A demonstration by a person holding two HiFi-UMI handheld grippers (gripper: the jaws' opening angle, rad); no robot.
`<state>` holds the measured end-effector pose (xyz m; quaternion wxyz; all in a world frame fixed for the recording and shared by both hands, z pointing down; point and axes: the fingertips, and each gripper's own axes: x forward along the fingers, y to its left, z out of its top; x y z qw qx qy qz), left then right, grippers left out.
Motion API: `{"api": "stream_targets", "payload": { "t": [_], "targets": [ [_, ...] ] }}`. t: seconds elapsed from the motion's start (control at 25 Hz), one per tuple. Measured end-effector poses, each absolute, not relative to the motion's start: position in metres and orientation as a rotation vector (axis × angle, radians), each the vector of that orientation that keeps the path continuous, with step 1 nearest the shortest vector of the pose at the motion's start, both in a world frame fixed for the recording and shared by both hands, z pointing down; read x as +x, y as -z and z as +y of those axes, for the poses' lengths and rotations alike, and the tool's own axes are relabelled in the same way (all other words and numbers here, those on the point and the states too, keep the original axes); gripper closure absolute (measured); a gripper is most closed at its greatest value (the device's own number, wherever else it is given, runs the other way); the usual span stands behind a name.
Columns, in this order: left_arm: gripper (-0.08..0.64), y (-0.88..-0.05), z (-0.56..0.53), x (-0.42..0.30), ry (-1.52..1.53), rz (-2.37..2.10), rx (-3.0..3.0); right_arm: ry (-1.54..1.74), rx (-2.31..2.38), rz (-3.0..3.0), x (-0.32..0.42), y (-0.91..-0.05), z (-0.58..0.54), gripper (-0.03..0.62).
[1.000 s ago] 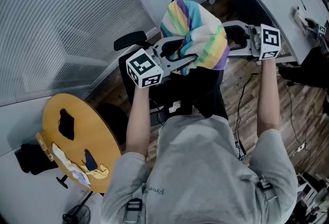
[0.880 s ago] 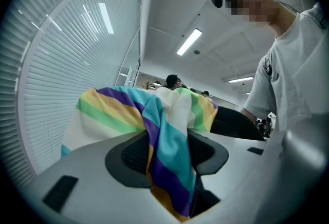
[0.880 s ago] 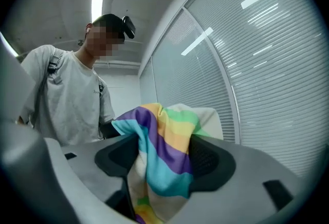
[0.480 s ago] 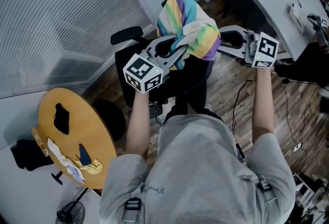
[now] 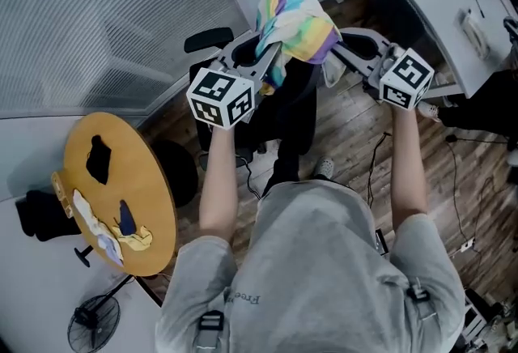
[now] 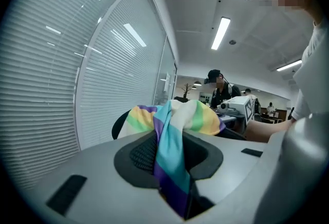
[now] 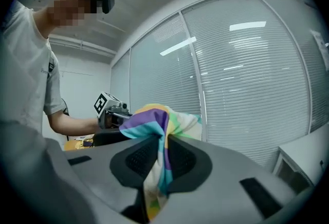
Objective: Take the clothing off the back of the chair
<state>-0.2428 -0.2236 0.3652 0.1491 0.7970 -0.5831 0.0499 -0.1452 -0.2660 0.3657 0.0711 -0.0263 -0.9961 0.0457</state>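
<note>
Seen from above, a person in a grey short-sleeved shirt stretches both bare arms forward, elbows slightly bent. The left forearm (image 5: 217,173) and right forearm (image 5: 407,157) run roughly parallel, well apart. Each hand carries a grey two-jaw gripper topped by a cube with black-and-white square markers. The left gripper (image 5: 263,61) and right gripper (image 5: 338,48) angle inward toward each other, pointing nearly level, tips close together. Both sets of jaws are closing, and each pinches a fold of the striped clothing (image 5: 293,19) between its dark ribbed pads.
</note>
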Motion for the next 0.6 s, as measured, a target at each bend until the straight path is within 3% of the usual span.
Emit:
{"api": "stream_targets", "payload": {
  "t": [0.6],
  "targets": [
    [0.446,-0.305,-0.190,-0.213,-0.208,-1.832,2.316,-0.088,0.140,-3.097,-0.108,-0.307,-0.246,0.531]
  ]
}}
